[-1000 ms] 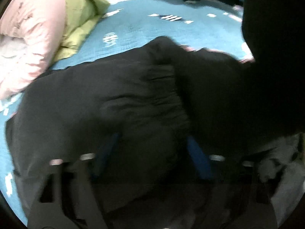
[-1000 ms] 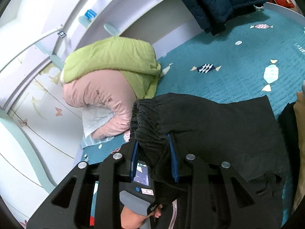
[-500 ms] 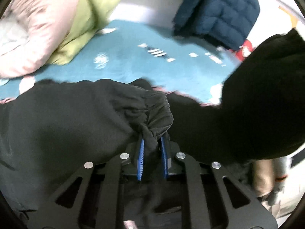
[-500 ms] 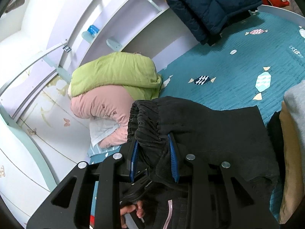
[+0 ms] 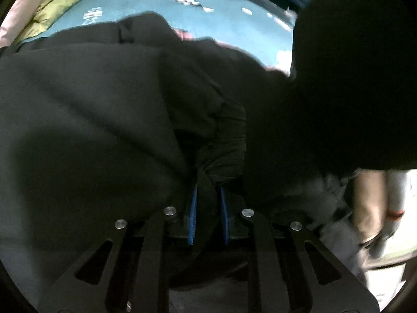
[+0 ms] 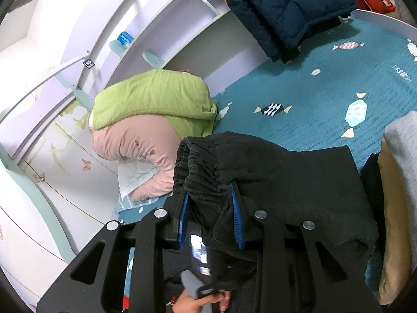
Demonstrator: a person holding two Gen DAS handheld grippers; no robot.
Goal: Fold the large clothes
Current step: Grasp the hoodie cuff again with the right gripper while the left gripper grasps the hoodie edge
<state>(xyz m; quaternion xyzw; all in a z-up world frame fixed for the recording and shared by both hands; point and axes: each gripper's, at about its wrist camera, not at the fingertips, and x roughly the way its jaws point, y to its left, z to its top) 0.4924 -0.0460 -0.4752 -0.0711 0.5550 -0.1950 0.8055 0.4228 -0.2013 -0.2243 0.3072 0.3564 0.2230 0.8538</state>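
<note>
Right wrist view: both grippers (image 6: 211,217) (image 5: 208,215) clamped on soft, gathered elastic waistband of black fleece trousers (image 6: 273,172).

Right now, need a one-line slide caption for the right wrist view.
Right gripper clamps the gathered waistband of the black trousers above the teal bedspread.

Black trousers (image 6: 273,172) – gathered waistband raised – draped across teal bedspread (image 6: 299,88).

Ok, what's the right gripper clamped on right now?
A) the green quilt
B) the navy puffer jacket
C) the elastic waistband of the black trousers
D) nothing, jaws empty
C: the right gripper has its blue pads pressed on the gathered waistband of the black trousers.
</note>
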